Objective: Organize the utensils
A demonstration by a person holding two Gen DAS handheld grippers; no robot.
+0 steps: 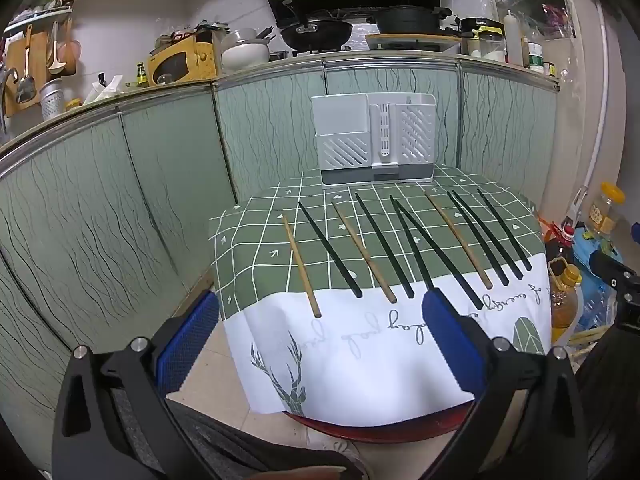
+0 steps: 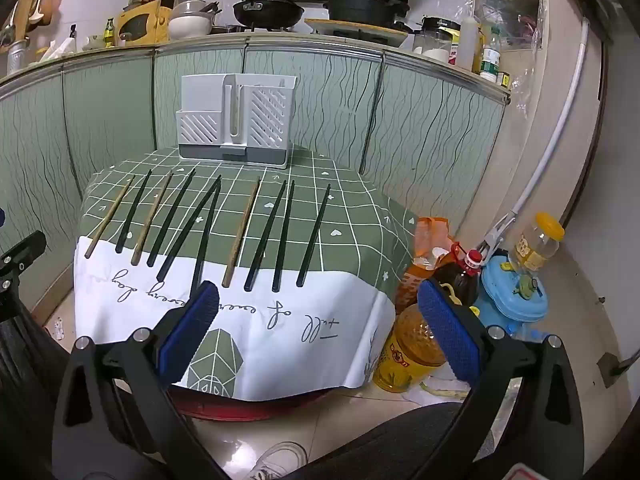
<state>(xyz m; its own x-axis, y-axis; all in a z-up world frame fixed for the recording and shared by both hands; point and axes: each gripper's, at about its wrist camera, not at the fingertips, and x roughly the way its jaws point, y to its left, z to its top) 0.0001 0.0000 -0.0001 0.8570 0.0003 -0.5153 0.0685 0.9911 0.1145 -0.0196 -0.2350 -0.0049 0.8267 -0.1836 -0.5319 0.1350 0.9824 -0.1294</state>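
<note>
- The table (image 1: 256,236) is draped in a green grid-patterned cloth with a white printed border; its legs are hidden, and only a red rim shows beneath the hem.
- The white utensil holder (image 1: 374,140) stands upright at the table's far edge, its slotted plastic walls on a grey base; what its compartments contain cannot be made out.
- Ten chopsticks lie side by side across the cloth: three wooden chopsticks (image 1: 301,261) among seven black chopsticks (image 1: 503,236), two black ones crossing at their far tips.
- Only the right wrist view shows the oil bottles (image 2: 456,276) fully, on the floor beside the table.
- The left gripper (image 1: 320,344) hangs wide apart, holding nothing, before the table's near edge.
- The right gripper (image 2: 318,332) is likewise spread wide and empty; its blue pads (image 2: 450,332) are ridged.
</note>
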